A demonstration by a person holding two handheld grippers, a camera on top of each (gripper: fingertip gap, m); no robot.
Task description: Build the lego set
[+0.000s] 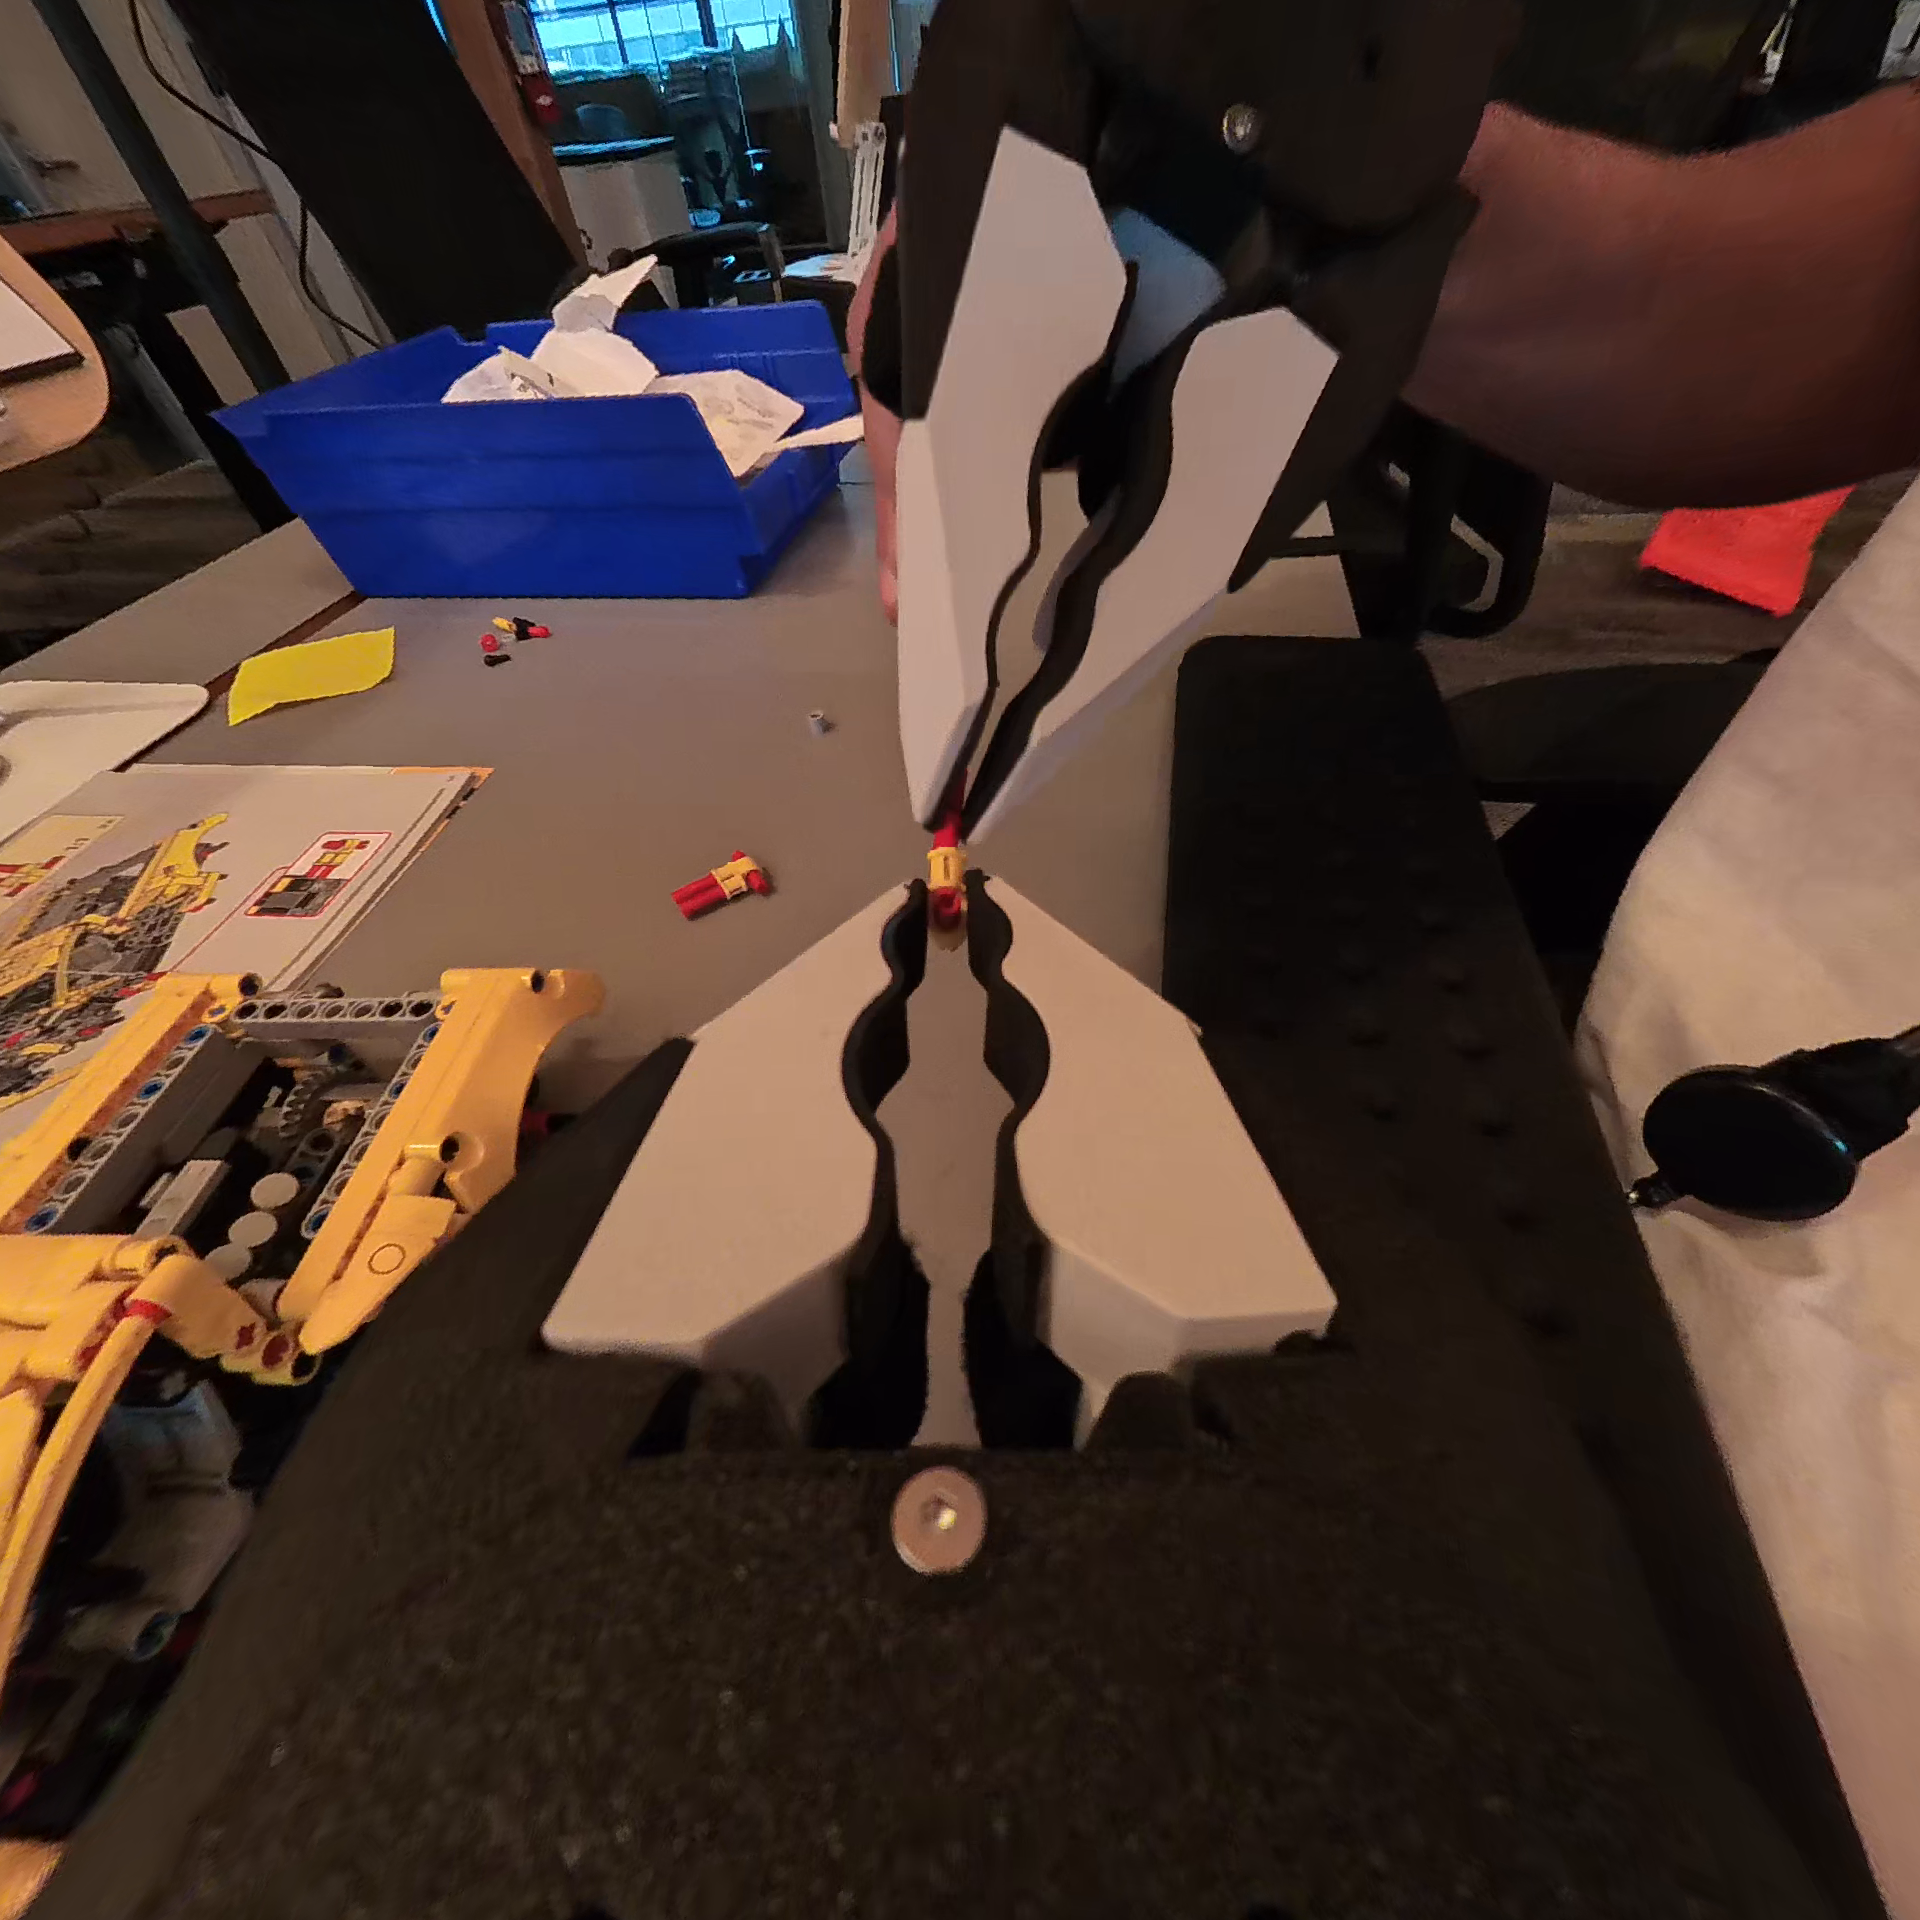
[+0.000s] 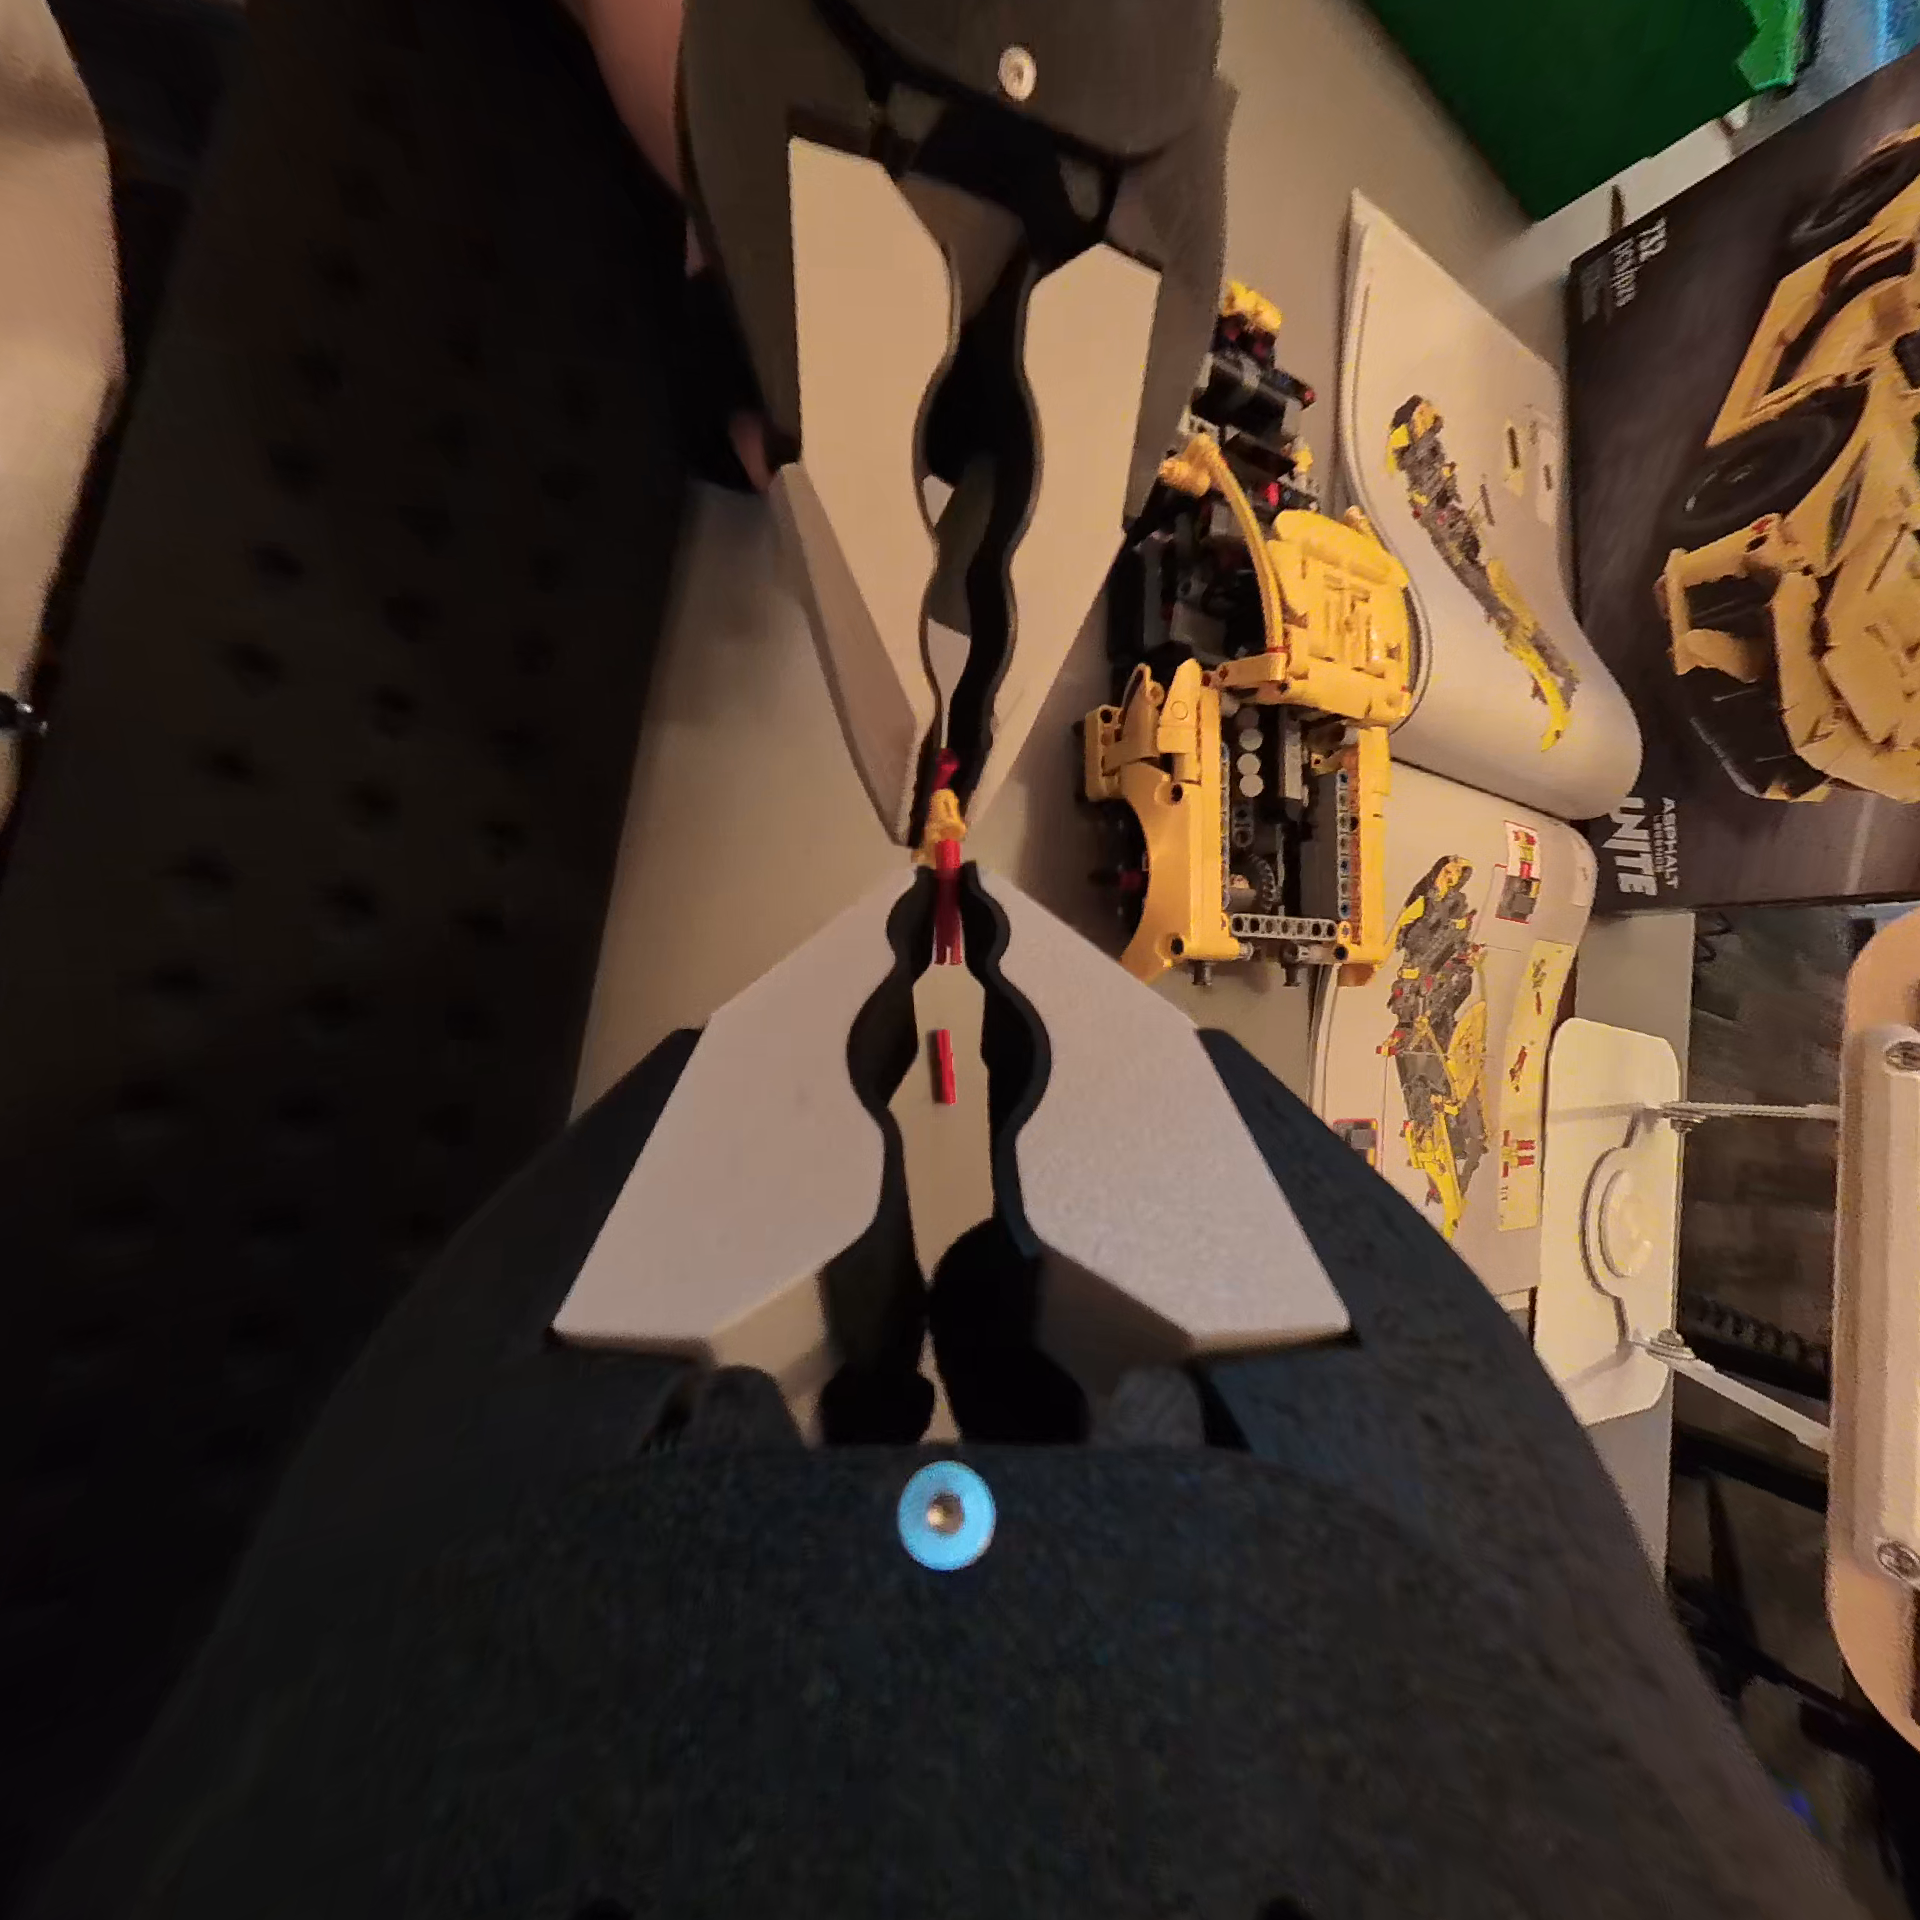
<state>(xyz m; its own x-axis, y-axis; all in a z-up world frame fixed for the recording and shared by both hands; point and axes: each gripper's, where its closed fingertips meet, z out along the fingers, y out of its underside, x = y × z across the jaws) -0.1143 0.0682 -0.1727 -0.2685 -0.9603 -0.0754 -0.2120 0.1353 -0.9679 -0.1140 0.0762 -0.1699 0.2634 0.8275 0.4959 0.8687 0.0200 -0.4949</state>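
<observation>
Held in mid-air above the counter (image 1: pixel 644 727), just off to the side of the half-built yellow model (image 1: pixel 312 1122): a tiny red-and-yellow connector piece (image 1: pixel 945 868), caught between two grippers meeting tip to tip. Left gripper (image 1: pixel 943 902) pinched together on one end of it, right gripper (image 2: pixel 943 885) pinched together on the red shaft at the other end, with the yellow collar showing in the narrow gap between the two.

Probably mid-step in pressing two small parts into one, ahead of fitting them to the model.

By the look of it feather-light, stiff and slick, as moulded plastic tends to be. Small enough to twist or spring free under a crooked squeeze. Best taken across the shaft, close to the joint, with any push kept straight along its length. Too small here to tell how deep the shaft sits in the collar.

On the counter beside the model, a second red-and-yellow piece (image 1: pixel 724 883) of the same kind. Farther from the model, a loose red pin (image 2: pixel 940 1065), seen between the right gripper's fingers. Tucked just behind the model, an open instruction booklet (image 1: pixel 260 862). Well beyond the model, a blue bin (image 1: pixel 540 468) stuffed with crumpled paper, and the set's dark box (image 2: pixel 1766 468) lying close alongside.
</observation>
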